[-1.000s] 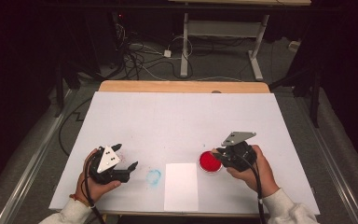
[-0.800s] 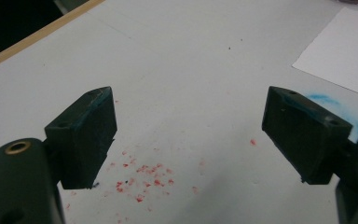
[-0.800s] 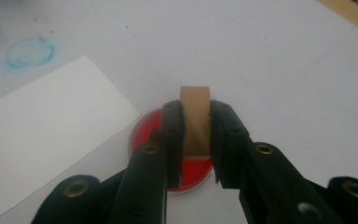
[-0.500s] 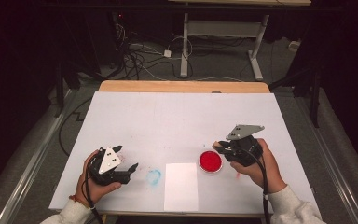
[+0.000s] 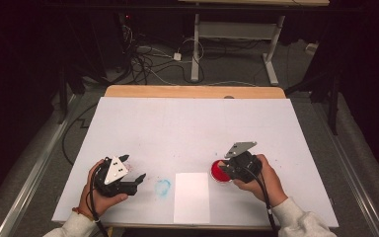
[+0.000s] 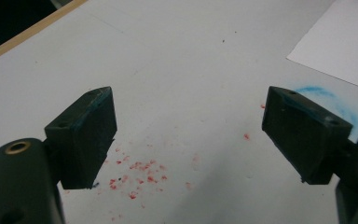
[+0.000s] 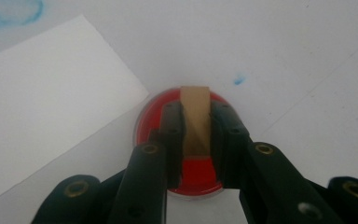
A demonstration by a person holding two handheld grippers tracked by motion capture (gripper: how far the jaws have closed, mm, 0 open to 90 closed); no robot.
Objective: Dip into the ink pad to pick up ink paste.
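Right gripper view: the right gripper [image 7: 196, 135] pinches a wooden stamp [image 7: 195, 116] over the red ink pad [image 7: 149, 116] beside the paper [image 7: 46, 88]; press flat, I'd say. Left gripper [image 6: 191, 135] gapes empty.

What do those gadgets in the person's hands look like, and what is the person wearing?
Each hand-held gripper, left and right, is black with two blocky jaws, brass-coloured screw holes, a grey three-cornered plate on top and a trailing black cable. Blue smears mark the left jaws. The person wears pale sleeves and a wristband.
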